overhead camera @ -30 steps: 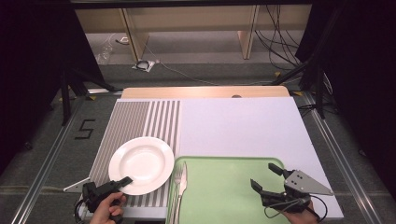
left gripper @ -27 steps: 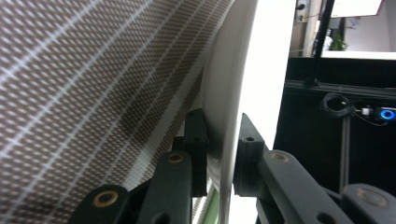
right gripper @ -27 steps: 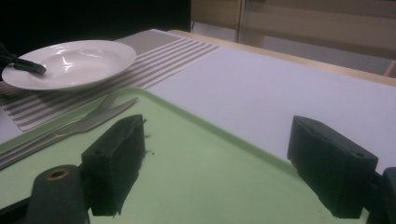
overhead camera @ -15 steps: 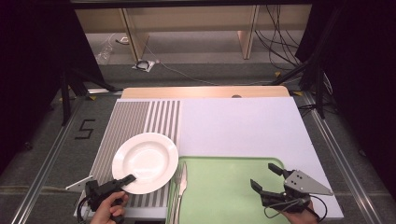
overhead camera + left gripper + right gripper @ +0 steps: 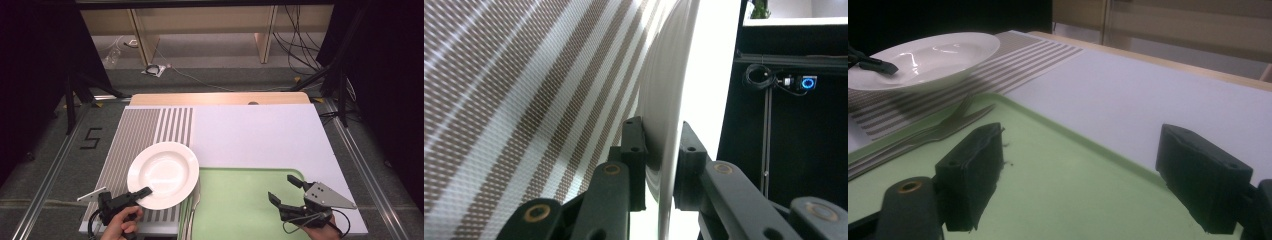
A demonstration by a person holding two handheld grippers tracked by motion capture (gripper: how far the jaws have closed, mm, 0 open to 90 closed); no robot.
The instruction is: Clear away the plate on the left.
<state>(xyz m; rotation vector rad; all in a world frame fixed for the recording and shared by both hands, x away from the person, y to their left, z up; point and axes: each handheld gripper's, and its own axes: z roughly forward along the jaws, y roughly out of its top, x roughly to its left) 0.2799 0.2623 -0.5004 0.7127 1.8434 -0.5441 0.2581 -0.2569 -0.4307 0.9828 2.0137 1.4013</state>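
Shifted toward the tray (image 5: 240,205) since a second ago, the plate (image 5: 163,173) now overlaps the tray's left rim, above the fork (image 5: 191,212), over the striped mat (image 5: 145,130). Left gripper (image 5: 142,192) jaws clamp the plate's near edge; right gripper (image 5: 285,189) hangs over the tray's right part, jaws wide, holding nothing.

White digit "5" (image 5: 91,138) marked on the grey floor left of the table (image 5: 260,130)
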